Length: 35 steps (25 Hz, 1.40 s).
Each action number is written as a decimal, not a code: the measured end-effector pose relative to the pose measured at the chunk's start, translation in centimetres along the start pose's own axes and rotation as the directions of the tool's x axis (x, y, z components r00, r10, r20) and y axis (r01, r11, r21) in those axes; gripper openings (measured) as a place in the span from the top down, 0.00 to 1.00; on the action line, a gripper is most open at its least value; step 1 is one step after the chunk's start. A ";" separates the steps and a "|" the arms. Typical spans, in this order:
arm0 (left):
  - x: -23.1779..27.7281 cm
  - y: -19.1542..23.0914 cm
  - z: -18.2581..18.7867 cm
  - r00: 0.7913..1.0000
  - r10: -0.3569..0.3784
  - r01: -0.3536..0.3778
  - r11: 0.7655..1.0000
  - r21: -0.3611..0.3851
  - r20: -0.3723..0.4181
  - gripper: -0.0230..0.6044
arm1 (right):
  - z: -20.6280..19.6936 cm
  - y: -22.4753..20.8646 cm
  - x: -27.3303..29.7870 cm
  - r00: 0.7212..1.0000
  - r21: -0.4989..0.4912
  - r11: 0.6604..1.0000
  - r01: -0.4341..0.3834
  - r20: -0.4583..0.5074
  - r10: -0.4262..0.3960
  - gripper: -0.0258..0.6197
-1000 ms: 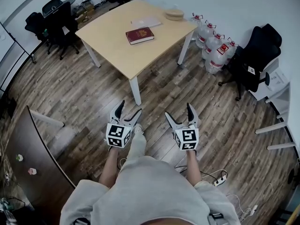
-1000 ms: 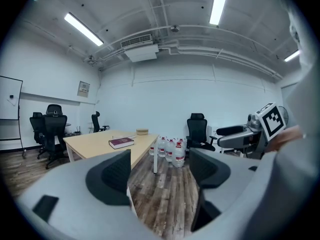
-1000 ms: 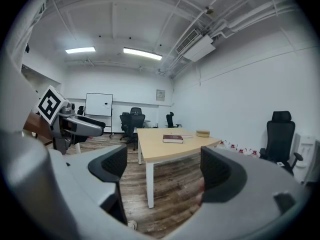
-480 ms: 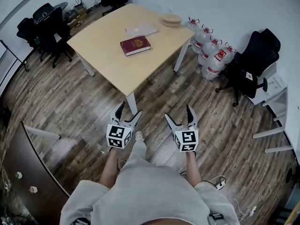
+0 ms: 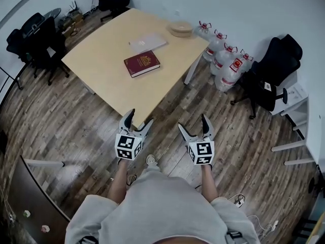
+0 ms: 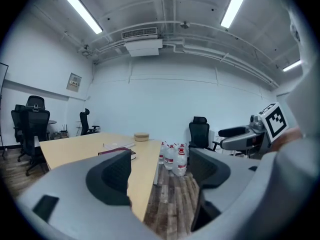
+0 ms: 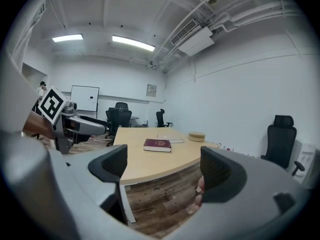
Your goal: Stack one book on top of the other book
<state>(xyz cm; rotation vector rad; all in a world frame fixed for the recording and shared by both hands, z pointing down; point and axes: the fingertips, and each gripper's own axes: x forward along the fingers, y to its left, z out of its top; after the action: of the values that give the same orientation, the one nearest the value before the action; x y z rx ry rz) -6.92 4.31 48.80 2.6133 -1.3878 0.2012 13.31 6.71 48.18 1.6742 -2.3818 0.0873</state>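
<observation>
Ceiling lights [image 6: 84, 12] escape the head view; red book [image 5: 142, 64] doesn't.

This is an office meeting room. A large pale wooden table [image 5: 117, 70] stands on a wood-pattern floor [image 5: 66, 121], with black swivel chairs [image 5: 271, 67] near the walls, a whiteboard [image 7: 85, 98], big water bottles [image 5: 226, 60], and strip lights [image 6: 82, 11] beside an air-conditioning unit [image 6: 142, 46] on the bare ceiling

Occlusions, cuts
Left gripper view: red book [image 6: 116, 151] half behind near jaw. Head view: its cover print too small to read; dark counter [image 5: 31, 187] cut at the corner
</observation>
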 end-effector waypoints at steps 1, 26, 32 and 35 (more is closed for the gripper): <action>0.7 0.7 0.2 1.000 -0.004 0.004 1.000 -0.002 0.000 0.38 | 0.2 -0.1 0.9 1.000 -0.002 1.000 0.003 -0.002 -0.003 0.26; 14.1 5.6 2.0 0.990 -0.136 0.137 0.990 0.031 -0.032 0.39 | -0.1 -5.6 11.5 0.995 0.018 0.996 0.089 -0.040 -0.088 0.26; 17.9 7.1 2.3 0.992 -0.115 0.117 0.992 0.040 -0.046 0.39 | 0.0 -8.0 15.3 0.997 0.029 0.997 0.071 -0.032 -0.070 0.26; 20.9 8.3 2.8 0.994 -0.093 0.095 0.995 0.042 -0.049 0.39 | 0.2 -9.8 18.4 0.998 0.032 0.998 0.051 -0.024 -0.050 0.26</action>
<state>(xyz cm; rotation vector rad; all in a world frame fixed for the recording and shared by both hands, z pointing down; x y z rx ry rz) -2.07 -17.68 50.99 2.6838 -1.2561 0.2807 16.56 -13.64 51.26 1.7368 -2.3322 0.1365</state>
